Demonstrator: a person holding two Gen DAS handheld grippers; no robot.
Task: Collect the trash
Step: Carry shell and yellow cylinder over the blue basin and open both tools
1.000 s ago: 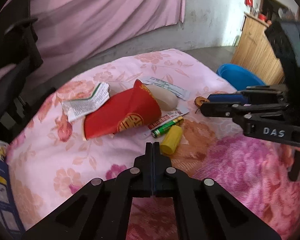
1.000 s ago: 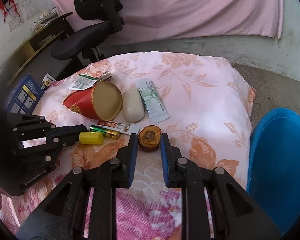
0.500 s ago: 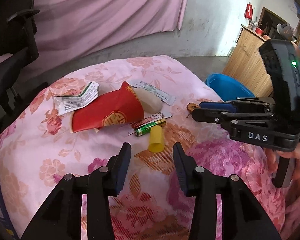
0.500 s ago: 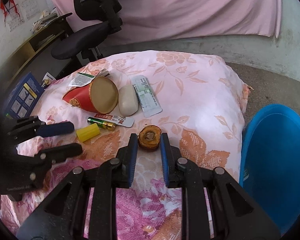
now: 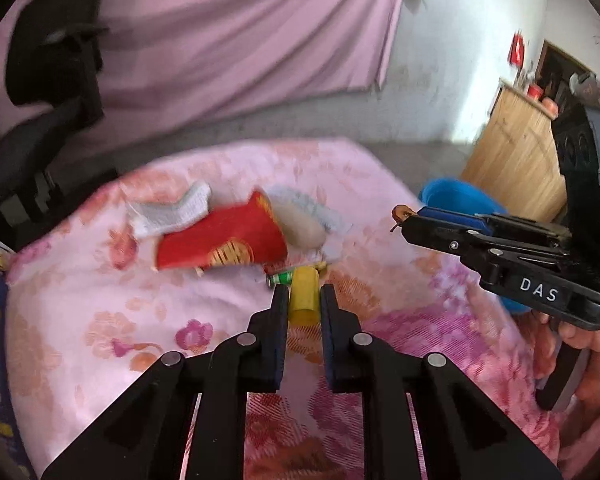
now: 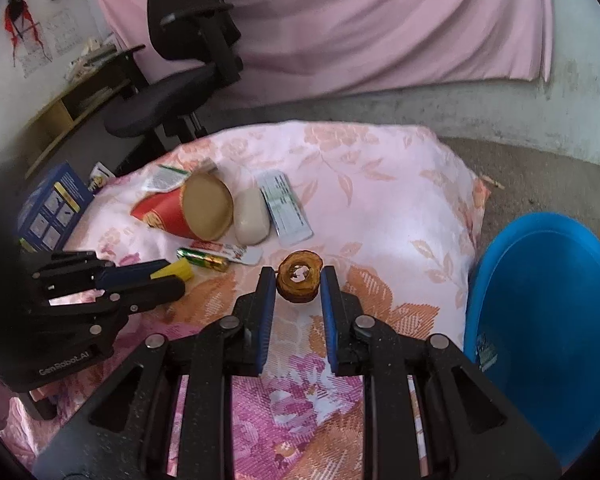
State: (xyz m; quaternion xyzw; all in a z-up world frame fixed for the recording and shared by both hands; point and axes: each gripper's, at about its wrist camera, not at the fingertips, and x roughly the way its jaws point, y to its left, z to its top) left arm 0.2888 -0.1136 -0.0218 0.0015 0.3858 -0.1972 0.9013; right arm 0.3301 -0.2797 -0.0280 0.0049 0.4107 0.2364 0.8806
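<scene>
My left gripper [image 5: 304, 294] is shut on a small yellow cap [image 5: 303, 294] on the pink floral cloth [image 5: 100, 312]; it also shows in the right wrist view [image 6: 172, 280]. My right gripper [image 6: 298, 280] is shut on a brown dried fruit ring [image 6: 299, 277] and holds it above the cloth. A red paper cup [image 6: 188, 212] lies on its side, with a white soap-like bar [image 6: 252, 218], a paper slip [image 6: 286, 208], a green battery [image 6: 202, 258] and a crumpled wrapper [image 6: 164, 176] around it.
A blue plastic basin [image 6: 540, 320] stands on the floor at the right of the cloth. A black office chair [image 6: 180, 80] stands behind the cloth. A blue box [image 6: 52, 208] lies at the left. A wooden cabinet [image 5: 516, 148] is at the far right.
My left gripper moved forward and closed on the yellow cap. My right gripper lifted a little with the brown ring still held.
</scene>
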